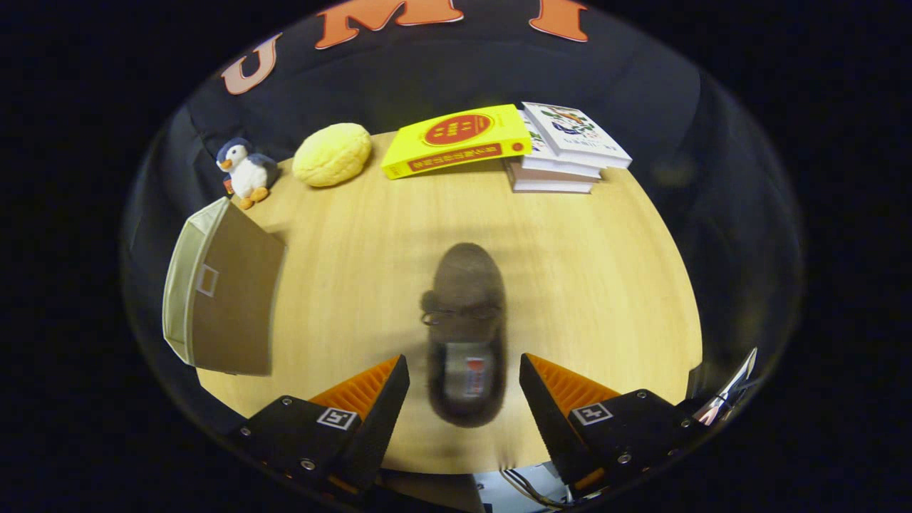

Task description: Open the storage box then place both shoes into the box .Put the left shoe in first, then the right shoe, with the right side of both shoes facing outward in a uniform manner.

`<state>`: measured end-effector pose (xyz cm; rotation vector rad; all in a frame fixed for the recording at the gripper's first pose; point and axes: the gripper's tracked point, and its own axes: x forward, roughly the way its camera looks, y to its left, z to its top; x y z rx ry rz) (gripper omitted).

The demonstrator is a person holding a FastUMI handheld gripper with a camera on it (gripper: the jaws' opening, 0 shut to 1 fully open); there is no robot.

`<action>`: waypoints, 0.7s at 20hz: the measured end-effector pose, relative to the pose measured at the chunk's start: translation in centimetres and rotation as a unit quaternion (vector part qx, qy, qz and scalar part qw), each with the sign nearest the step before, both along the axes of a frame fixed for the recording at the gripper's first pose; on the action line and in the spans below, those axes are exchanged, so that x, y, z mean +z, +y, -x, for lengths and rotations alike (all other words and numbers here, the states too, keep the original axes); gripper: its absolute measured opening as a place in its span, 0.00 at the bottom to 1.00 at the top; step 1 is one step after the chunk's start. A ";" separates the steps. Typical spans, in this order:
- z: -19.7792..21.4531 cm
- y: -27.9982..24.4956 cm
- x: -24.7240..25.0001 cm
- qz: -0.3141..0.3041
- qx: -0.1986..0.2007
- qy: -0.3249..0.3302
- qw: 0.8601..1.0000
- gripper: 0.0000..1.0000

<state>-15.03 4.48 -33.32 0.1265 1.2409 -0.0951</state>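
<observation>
Gripper (464,385) wide open, holding nothing, fingers straddling heel end of fuzzy grey-brown slipper-style shoe (464,320) lying on light wooden table (584,285). Guessing shoe is light, soft, squashy, so heel collar pinch looks best bet. Shoe blurry, can't tell left from right. Beige fabric storage box (221,292) well off to left; whether it's open is hard to tell, inside hidden

Single fisheye view riding on the tool (464,377), looking forward and steeply down at the counter (584,271) from above — fairly near. Both fingers (370,399) frame the bottom, spread apart. Far counter edge and the booth wall (442,64) sit beyond — nothing shared, one view.
</observation>
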 end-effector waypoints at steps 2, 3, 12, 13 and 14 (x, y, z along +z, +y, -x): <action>0.1 -1.4 -2.1 0.001 0.009 0.013 1.000 0.91; 0.3 -2.1 -3.2 0.001 0.015 0.022 1.000 0.88; -3.2 -1.9 -8.8 -0.024 0.027 0.012 0.999 0.39; -3.2 -1.7 -9.2 -0.024 0.032 0.015 0.999 0.28; -3.3 -1.3 -9.4 -0.025 0.038 0.015 0.999 0.24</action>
